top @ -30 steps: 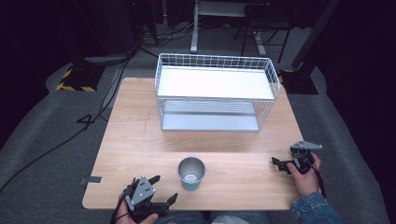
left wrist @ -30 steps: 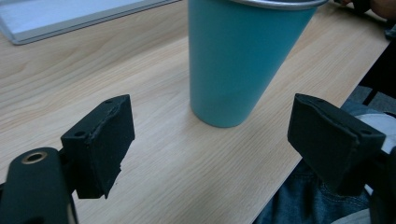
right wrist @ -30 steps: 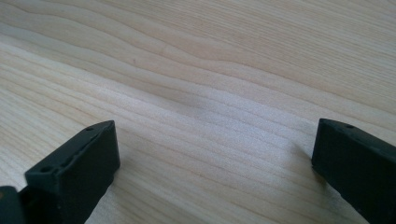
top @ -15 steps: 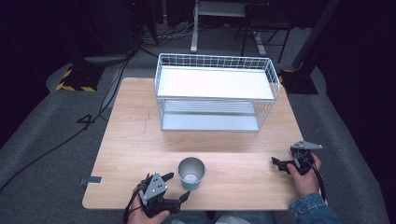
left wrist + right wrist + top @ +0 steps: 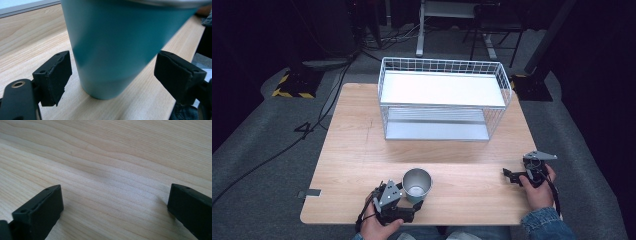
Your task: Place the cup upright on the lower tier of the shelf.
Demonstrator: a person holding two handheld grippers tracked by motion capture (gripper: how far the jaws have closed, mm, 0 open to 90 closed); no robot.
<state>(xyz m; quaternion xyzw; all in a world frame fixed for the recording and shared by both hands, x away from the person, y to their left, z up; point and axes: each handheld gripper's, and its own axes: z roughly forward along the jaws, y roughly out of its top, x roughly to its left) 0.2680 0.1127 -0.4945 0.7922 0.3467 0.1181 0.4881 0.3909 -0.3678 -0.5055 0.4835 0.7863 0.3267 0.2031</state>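
A teal cup (image 5: pixel 416 185) with a shiny metal inside stands upright near the table's front edge. My left gripper (image 5: pixel 404 196) is right at its near-left side, open. In the left gripper view the cup (image 5: pixel 117 47) stands between the two black pads (image 5: pixel 53 76), with a gap on each side. My right gripper (image 5: pixel 512 176) rests at the front right of the table, open, pointing left. Bare wood lies between its pads (image 5: pixel 40 211) in the right gripper view.
A white wire rack (image 5: pixel 442 97) with two shelves stands at the back middle of the wooden table (image 5: pixel 352 150). Dark floor with cables and a yellow-black striped block (image 5: pixel 292 82) surrounds the table.
My left gripper has moved right and forward from the front-left edge until its jaws stand around the cup. The right gripper has not moved.
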